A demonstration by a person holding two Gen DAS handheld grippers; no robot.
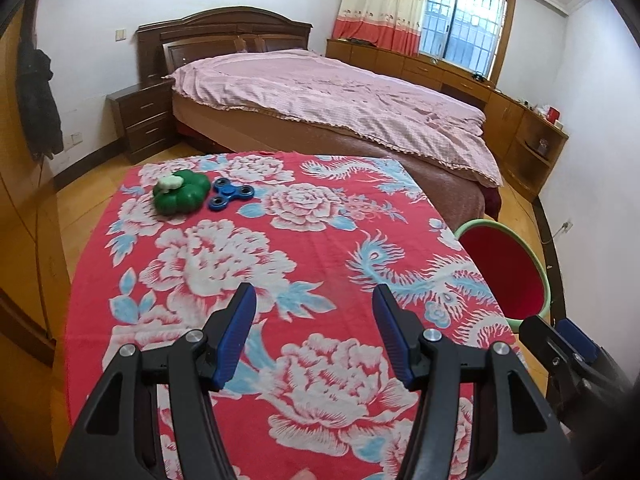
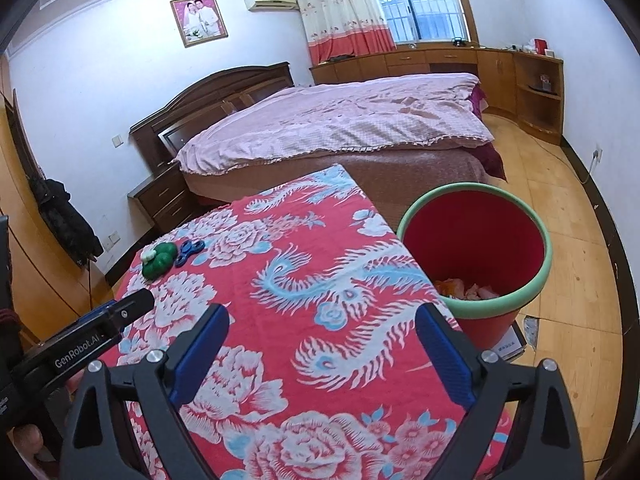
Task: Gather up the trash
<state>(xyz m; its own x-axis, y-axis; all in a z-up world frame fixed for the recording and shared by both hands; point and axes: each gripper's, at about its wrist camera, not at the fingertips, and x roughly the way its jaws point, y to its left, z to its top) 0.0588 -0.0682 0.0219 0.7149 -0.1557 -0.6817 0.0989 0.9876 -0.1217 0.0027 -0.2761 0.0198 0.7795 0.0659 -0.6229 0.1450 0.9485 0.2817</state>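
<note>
While both grippers stand open and empty, green toy (image 1: 181, 196) and blue spinner (image 1: 232, 194) lie upper left on table (image 1: 320, 208), nearer left gripper (image 1: 314, 332); right gripper (image 2: 322, 350) near bin (image 2: 476, 240), lower right.

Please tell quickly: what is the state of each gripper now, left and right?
Left gripper: jaws open, holding nothing.
Right gripper: jaws wide open, holding nothing.
</note>
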